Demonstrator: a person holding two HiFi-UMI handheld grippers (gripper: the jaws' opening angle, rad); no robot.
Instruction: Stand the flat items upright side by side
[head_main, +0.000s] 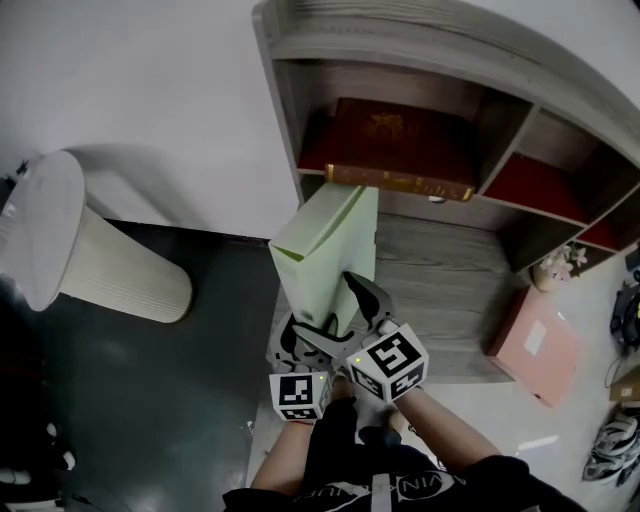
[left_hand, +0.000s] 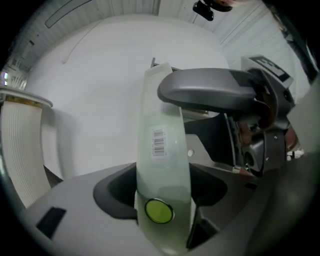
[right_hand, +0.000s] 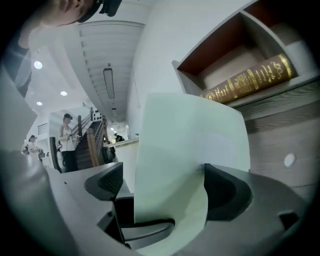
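item: pale green box file (head_main: 330, 250). it stands upright on its narrow edge over the left front part of the wooden desk surface (head_main: 455, 290), just below the cubby that holds the book. its spine faces the person. whether its bottom edge rests on the wood cannot be told, as the grippers cover it. the spine carries a white barcode label (left_hand: 158, 141) and, lower down, a round yellow-green button (left_hand: 159, 210).

item: left gripper (head_main: 308, 335). its jaws are closed part-way onto the file's spine, one pad on each side, and it has hold of the file near the lower end.

item: right gripper (head_main: 355, 308). it sits just right of the left gripper, and the two marker cubes are side by side. its jaws are spread wide with the file's broad face between them. the left pad stands clear of the file, so it has no grip on it.

item: dark red book (head_main: 400, 150) with gold lettering. it lies flat in the upper left cubby of the grey wooden shelf unit (head_main: 300, 60), with its gilt spine at the cubby's front edge.

item: pink folder (head_main: 535, 345). it lies flat at the right end of the desk surface, well apart from the file.

item: white ribbed bin (head_main: 110, 265). it is on the dark floor to the left of the shelf unit.
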